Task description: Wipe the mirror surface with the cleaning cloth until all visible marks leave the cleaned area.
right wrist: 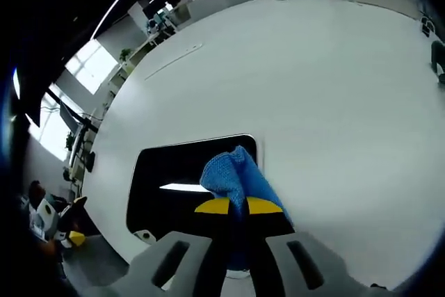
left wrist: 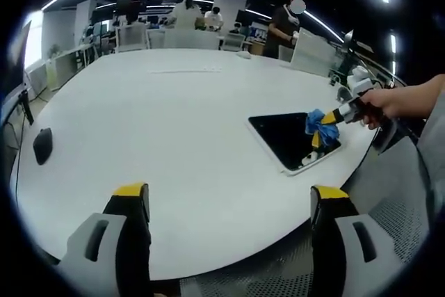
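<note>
right gripper (right wrist: pixel 238 206) jaws pinching blue cloth (right wrist: pixel 233 172) on dark mirror (right wrist: pixel 174 172), left gripper (left wrist: pixel 229 196) jaws spread above white table (left wrist: pixel 174 123)

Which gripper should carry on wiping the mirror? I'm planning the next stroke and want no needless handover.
The right gripper: its jaws are shut on the blue cloth, which sits on the mirror. The left gripper is open, holds nothing, and hangs at the table edge, apart from the mirror.
</note>
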### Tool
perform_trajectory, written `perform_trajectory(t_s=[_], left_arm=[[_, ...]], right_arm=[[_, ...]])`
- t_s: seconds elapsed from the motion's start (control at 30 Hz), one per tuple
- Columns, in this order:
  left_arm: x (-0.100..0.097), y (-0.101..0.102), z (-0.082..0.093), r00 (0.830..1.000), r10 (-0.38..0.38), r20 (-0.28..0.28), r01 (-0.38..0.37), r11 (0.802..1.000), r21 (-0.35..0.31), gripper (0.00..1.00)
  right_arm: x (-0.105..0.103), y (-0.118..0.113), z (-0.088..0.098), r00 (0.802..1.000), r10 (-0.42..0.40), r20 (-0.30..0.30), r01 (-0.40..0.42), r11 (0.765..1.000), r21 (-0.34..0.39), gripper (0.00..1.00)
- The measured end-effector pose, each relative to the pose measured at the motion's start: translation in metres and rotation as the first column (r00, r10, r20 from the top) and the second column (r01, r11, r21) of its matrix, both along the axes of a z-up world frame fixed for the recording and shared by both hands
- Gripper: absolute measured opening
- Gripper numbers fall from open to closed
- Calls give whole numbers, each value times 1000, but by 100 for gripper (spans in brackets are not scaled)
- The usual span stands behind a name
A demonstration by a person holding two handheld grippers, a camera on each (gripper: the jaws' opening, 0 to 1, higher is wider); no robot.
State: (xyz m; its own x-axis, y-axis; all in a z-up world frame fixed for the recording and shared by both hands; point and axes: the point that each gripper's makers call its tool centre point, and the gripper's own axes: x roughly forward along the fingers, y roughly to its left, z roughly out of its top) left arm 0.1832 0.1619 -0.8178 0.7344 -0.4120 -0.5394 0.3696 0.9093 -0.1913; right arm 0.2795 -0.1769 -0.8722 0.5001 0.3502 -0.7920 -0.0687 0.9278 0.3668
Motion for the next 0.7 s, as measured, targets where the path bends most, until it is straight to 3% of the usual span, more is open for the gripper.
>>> perform_trajectory(t_s=[0.43, 0.7], left_arm=[[-1, -3, 0, 1000, -15, 0, 15, 1000, -1, 99], [-2, -7, 6, 1000, -12, 2, 12, 1000, -3, 99]], right_arm=[[4, -4, -5, 1000, -17, 24, 18, 999, -28, 1], [-5, -4, -2, 998, -46, 34, 47, 999, -24, 1]])
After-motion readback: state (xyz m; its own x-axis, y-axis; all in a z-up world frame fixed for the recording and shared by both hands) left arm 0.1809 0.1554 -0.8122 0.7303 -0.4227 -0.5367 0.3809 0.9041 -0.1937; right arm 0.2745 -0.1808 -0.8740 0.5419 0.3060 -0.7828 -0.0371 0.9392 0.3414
